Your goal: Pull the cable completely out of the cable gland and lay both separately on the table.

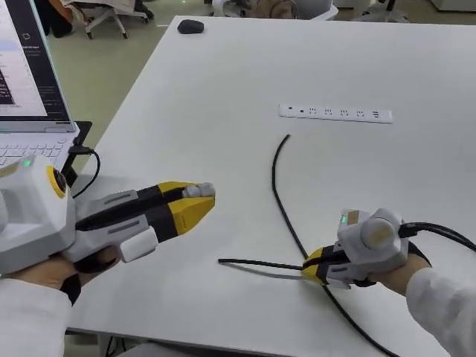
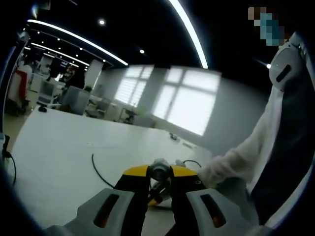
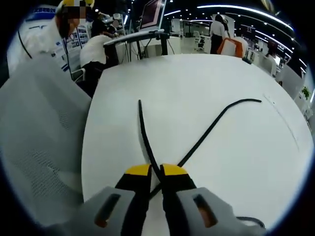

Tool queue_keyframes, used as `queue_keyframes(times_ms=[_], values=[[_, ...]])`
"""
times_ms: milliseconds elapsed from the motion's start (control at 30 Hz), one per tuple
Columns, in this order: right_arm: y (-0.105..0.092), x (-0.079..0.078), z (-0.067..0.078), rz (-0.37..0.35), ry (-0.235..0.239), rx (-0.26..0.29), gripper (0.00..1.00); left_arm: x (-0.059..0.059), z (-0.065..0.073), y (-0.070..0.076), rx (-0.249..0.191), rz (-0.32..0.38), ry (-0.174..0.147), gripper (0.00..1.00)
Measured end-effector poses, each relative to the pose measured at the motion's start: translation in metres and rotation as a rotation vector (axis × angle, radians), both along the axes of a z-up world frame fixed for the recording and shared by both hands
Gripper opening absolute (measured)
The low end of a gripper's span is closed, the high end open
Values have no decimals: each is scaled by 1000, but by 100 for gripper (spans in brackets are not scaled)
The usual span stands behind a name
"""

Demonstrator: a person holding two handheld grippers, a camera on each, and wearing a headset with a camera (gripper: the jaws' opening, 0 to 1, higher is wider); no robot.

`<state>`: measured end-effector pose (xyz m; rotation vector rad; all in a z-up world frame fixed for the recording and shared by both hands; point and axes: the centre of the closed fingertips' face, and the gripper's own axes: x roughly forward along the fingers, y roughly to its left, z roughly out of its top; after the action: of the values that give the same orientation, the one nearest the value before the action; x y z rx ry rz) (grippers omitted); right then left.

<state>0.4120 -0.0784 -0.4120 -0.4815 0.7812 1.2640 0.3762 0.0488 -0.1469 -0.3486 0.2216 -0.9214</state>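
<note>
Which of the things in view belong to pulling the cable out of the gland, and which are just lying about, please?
For the job: cable gland, held in the left tongs; black cable, gripped by the right tongs.
Lying about: power strip, mouse, laptop.

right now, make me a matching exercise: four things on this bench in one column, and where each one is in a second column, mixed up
Things
1. cable gland
2. cable
3. power strip
4. mouse

Places
A. near the far edge of the table
B. between the jaws of the left hand-held gripper
C. flat on the table, beyond the cable's far end
D. on the table, pinched by the right hand-held gripper

Pairs: 1-B, 2-D, 3-C, 4-A
</note>
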Motion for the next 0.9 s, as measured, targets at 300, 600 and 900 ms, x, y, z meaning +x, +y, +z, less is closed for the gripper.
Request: queue_keyframes(times_ms=[300, 600, 900], values=[[-4, -3, 1, -76, 29, 12, 9, 14, -20, -17, 30, -27, 32, 17], [-12, 2, 50, -122, 7, 125, 17, 43, -61, -39, 102, -82, 75, 17], [-33, 1, 129, -243, -85, 275, 23, 63, -121, -67, 213, -154, 143, 17]])
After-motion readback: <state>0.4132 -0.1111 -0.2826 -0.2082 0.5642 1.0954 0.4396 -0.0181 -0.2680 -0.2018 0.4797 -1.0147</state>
